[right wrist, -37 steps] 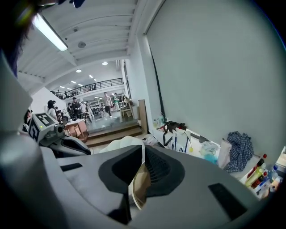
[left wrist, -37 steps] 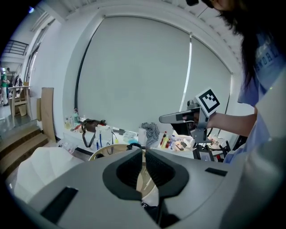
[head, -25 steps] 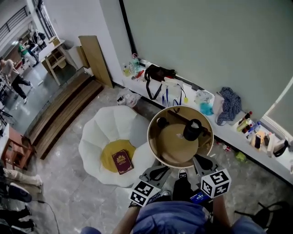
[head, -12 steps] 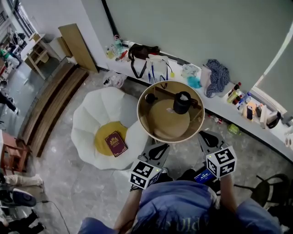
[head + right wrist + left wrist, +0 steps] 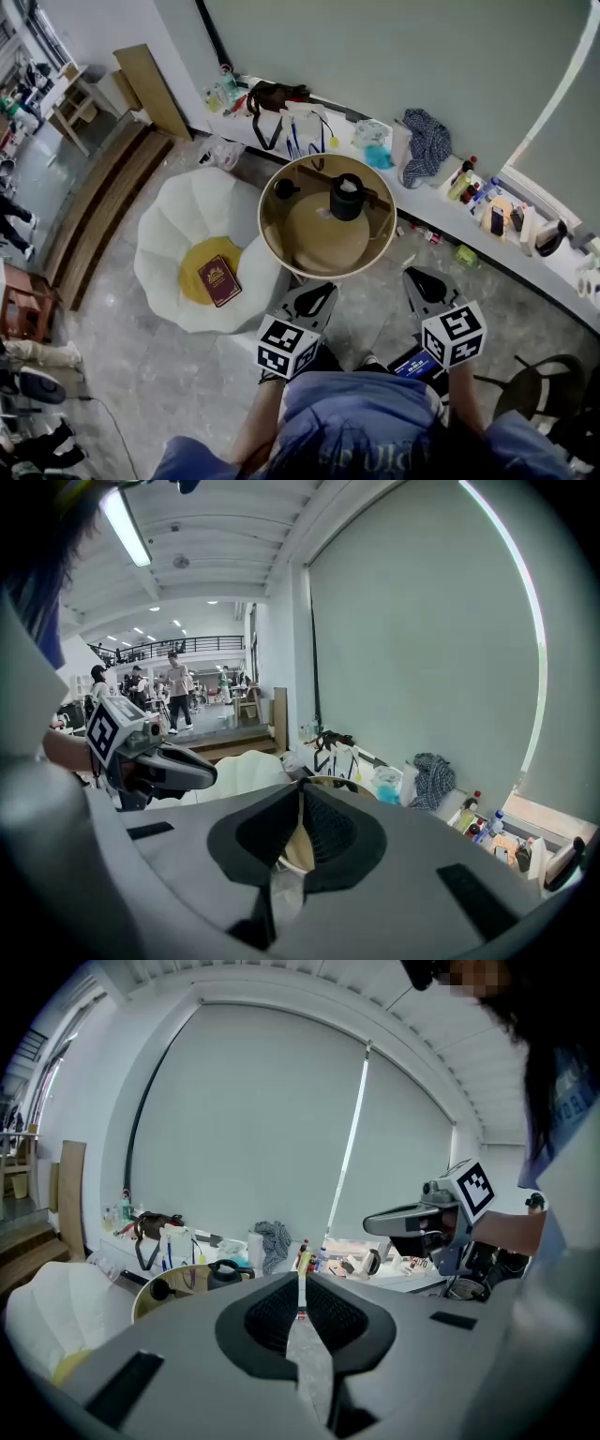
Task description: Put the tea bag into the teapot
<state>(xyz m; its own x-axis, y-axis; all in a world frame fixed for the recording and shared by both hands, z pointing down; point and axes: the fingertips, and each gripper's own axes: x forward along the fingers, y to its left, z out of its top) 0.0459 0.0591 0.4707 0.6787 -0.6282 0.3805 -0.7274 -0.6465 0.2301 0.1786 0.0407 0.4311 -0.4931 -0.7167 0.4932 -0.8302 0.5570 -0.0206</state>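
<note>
A black teapot [image 5: 347,197] with its lid on stands on the round wooden table [image 5: 278,242], right of centre; the left gripper view also shows the teapot [image 5: 225,1272]. A small black cup [image 5: 284,188] sits at the table's far left. I see no tea bag in any view. My left gripper [image 5: 324,292] hangs just off the table's near rim, jaws together and empty. My right gripper [image 5: 410,275] is to the right of the table over the floor, also shut with nothing in it. Each gripper view shows the other gripper beside it.
A white petal-shaped chair [image 5: 192,248] with a yellow cushion and a dark red book [image 5: 218,280] stands left of the table. A low ledge [image 5: 441,202] along the wall behind holds bags, cloth and bottles. A dark chair [image 5: 548,375] is at the right.
The table has slid up and left in the head view. Both grippers now sit lower and farther from its near rim, and the right one has moved out to the right.
</note>
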